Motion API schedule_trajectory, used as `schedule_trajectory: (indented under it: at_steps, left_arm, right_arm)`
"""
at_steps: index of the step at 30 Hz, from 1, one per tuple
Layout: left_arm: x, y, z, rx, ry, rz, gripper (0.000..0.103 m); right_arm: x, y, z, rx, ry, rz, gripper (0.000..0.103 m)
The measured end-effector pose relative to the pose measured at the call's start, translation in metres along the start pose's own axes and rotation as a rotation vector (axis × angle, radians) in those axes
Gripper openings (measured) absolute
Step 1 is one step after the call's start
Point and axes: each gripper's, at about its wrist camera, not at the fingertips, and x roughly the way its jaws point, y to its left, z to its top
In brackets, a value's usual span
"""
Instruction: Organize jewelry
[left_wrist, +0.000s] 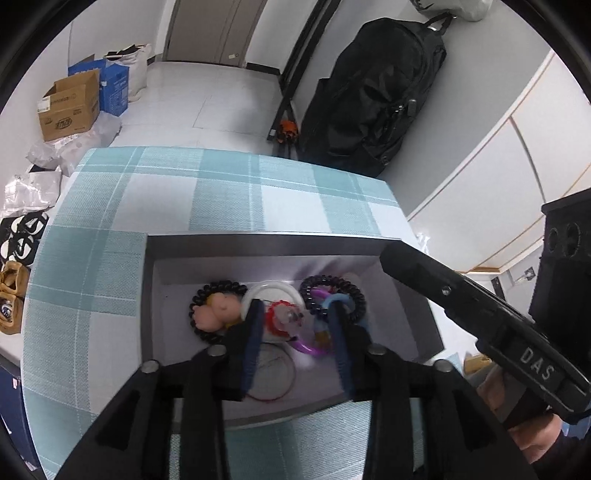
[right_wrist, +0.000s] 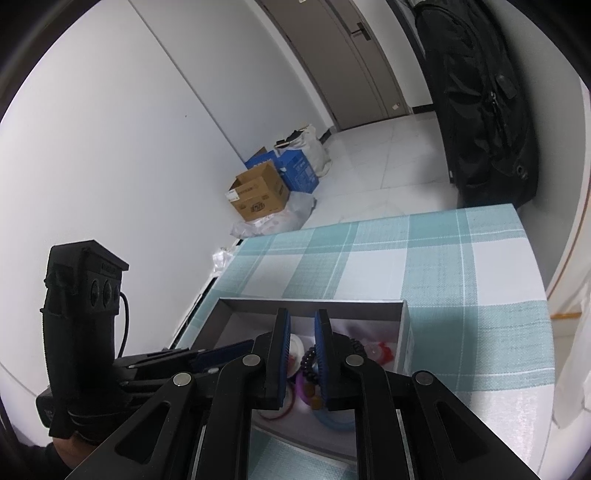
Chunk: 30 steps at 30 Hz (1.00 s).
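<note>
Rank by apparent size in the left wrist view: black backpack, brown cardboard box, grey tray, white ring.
1. Grey tray, though nearness inflates it.
2. Black backpack.
3. Brown cardboard box.
4. White ring.

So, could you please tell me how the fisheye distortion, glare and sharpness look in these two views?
Left wrist view: strong barrel bend, the checked tablecloth edges curve, corners are black, and a bright glare patch sits on the grey box floor behind the hair ties. Right wrist view: the wall lines bow, the right tool is sharp, and the box contents behind it are washed out.
</note>
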Motion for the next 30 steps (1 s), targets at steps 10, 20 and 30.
schedule_trajectory:
  at_steps: [10, 20, 30]
  left_arm:
    - [-0.016, -0.003, -0.007, 0.023, -0.072, 0.06, 0.058]
    - [-0.036, 0.001, -0.01, -0.008, -0.172, 0.157, 0.066]
    - [-0.054, -0.009, -0.021, 0.044, -0.257, 0.255, 0.073]
  right_arm:
    - [-0.011, 0.001, -0.005, -0.002, -0.025, -0.033, 0.031]
    - [-0.019, 0.013, -0.015, -0.065, -0.036, -0.078, 0.053]
    - [-0.034, 0.018, -0.027, -0.092, -0.068, -0.114, 0.076]
